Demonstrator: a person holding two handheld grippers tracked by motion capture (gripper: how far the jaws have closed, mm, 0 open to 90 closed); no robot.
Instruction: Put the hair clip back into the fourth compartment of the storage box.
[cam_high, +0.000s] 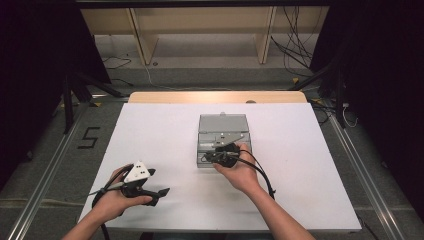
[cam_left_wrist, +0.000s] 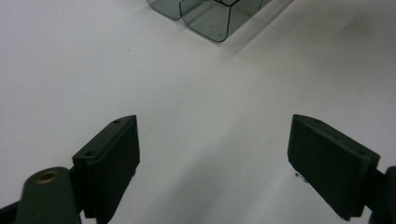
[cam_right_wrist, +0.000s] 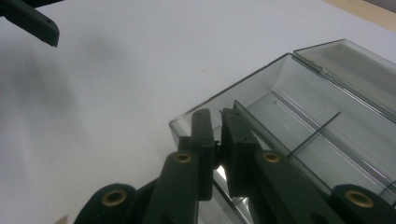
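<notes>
Clear grey plastic box, lid open, mid-table. Right gripper pinching its near wall, one jaw inside, one outside. Left gripper spread wide, empty, over bare white table, box well apart.

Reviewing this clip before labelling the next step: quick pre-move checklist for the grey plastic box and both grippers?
1. Right gripper clamped on near wall of the translucent grey box: ok, jaws shut across the wall edge.
2. Box lid open: ok, folded back flat behind the box.
3. Left gripper free: ok, jaws wide apart with nothing between them.
4. Left gripper clear of the box: ok, it rests apart on the white table.
5. Box contents: cannot tell; a thin divider shows inside.
</notes>
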